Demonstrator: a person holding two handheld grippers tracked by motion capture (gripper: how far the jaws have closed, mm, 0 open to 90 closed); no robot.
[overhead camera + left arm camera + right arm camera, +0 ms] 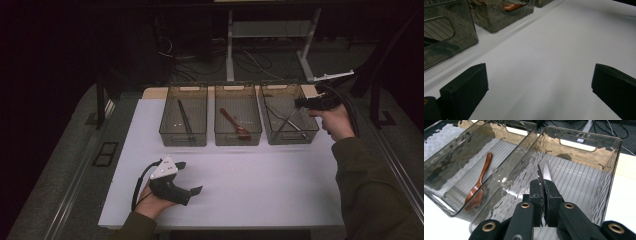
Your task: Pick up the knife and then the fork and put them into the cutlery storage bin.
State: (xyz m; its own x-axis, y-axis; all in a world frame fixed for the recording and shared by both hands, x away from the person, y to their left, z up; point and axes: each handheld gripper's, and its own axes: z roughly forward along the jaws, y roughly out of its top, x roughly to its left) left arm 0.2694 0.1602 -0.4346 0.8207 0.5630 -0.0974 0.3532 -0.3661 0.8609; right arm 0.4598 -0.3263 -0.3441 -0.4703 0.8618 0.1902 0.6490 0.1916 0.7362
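Three smoky clear bins stand in a row at the back of the white table [260, 185]. My right gripper [301, 103] hangs over the right bin [311, 131], shut on a thin metal utensil [546, 171]. In the right gripper view [543, 187] the flat silver end sticks out beyond the fingertips, over the right bin's ribbed floor [579, 180]. More metal cutlery [286, 121] lies in that bin. My left gripper [190, 177] rests low near the table's front left, and the left gripper view [539, 85] shows its jaws wide apart with only bare table between them.
The middle bin [238, 139] holds a brown wooden spoon [235, 123], also seen as the spoon [477, 187] in the right gripper view. The left bin [170, 137] holds dark sticks [185, 120]. Table legs and cables lie on the floor behind.
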